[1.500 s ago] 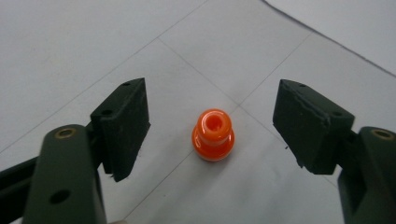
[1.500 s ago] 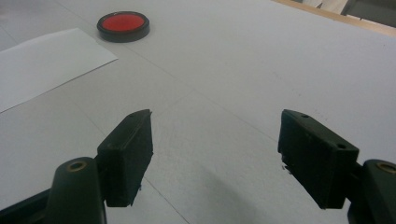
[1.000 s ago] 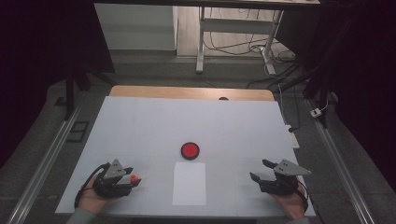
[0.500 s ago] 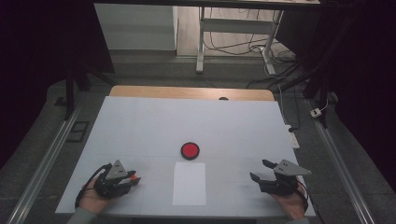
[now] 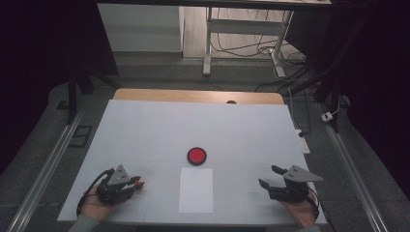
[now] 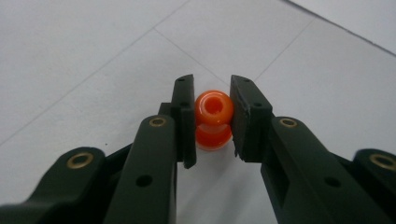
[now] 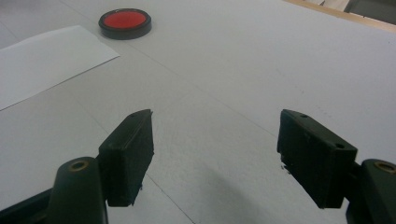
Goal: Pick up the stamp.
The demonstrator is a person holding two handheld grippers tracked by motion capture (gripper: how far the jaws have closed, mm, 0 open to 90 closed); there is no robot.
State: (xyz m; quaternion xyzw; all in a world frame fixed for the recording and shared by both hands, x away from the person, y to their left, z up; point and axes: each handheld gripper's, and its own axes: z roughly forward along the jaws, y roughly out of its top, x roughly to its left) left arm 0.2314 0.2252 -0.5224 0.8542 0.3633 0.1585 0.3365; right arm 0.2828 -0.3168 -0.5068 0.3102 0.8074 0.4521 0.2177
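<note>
Orange glossy plastic, one small piece (image 6: pixel 213 119): rounded, with a hollow in its upper end and a second bulge below. We log it pinched between the pads of the left gripper (image 6: pixel 212 112), whose jaws have just been closing on it, at the near left of the table (image 5: pixel 145 125). Right gripper (image 7: pixel 215 140): jaws spread wide, nothing between them, near right. Surface: matt white sheeting with faint seams; a white paper sheet (image 5: pixel 196 189) and a red disc in a black rim (image 5: pixel 197 155) lie centre. Room: dark, grey floor, cables and desk legs beyond.
</note>
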